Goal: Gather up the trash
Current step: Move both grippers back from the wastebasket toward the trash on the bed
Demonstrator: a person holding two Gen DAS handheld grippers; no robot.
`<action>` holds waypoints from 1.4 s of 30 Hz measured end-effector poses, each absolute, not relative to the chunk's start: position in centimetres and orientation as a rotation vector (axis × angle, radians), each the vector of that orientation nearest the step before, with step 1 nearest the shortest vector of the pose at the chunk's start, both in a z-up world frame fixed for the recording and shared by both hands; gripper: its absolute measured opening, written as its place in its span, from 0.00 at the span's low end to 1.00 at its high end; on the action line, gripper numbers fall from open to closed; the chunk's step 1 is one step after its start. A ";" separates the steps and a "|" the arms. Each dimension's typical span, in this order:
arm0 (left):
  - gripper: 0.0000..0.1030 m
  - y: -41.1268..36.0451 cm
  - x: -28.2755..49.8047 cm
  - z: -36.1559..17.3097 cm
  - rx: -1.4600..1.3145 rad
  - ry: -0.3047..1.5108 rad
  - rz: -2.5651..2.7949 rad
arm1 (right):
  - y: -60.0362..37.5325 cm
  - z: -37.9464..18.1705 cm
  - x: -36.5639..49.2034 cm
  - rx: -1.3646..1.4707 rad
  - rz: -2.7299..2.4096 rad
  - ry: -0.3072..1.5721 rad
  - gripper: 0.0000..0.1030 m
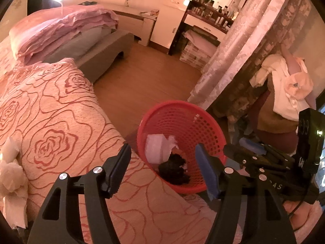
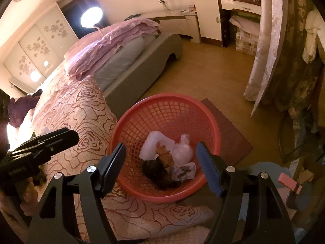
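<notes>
A red mesh basket [image 1: 182, 109] [image 2: 162, 101] stands on the floor against the bed's corner. In it lie white tissue [image 1: 157, 148] [image 2: 151, 144], a black clump [image 1: 174, 170] [image 2: 154, 168], a clear plastic wad [image 2: 182, 150], an orange-brown scrap [image 2: 164, 156] and printed paper [image 2: 184, 170]. My left gripper [image 1: 162, 156] hovers open above the basket's near side, nothing between its fingers. My right gripper [image 2: 161, 150] hangs open over the basket, also empty. In the right wrist view, the left gripper's fingers [image 2: 61, 137] show at the left, over the bedspread. Crumpled cream tissue [image 1: 10, 172] lies on the bed's left edge.
The bed carries a rose-patterned cover [image 1: 61, 111] [image 2: 81, 109] and a folded pink quilt [image 1: 67, 30]. A grey bench [image 2: 142, 65] stands at its foot. Wooden floor [image 1: 146, 77], a brown mat [image 2: 229, 134], lace curtains [image 1: 233, 46] and a white cabinet [image 2: 207, 14] lie beyond.
</notes>
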State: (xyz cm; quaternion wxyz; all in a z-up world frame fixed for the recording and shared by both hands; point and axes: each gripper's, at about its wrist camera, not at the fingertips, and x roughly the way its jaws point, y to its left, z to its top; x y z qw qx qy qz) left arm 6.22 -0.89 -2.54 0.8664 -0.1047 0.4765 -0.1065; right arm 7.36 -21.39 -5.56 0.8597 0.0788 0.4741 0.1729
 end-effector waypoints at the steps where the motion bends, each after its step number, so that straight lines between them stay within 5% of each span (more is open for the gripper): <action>1: 0.61 -0.8 6.1 -2.5 -0.220 0.994 -0.219 | -21.3 -5.5 7.2 0.163 0.363 0.993 0.67; 42: 0.66 14.0 -4.7 3.7 -0.305 0.812 0.181 | -13.2 -3.3 3.8 0.014 0.524 0.957 0.67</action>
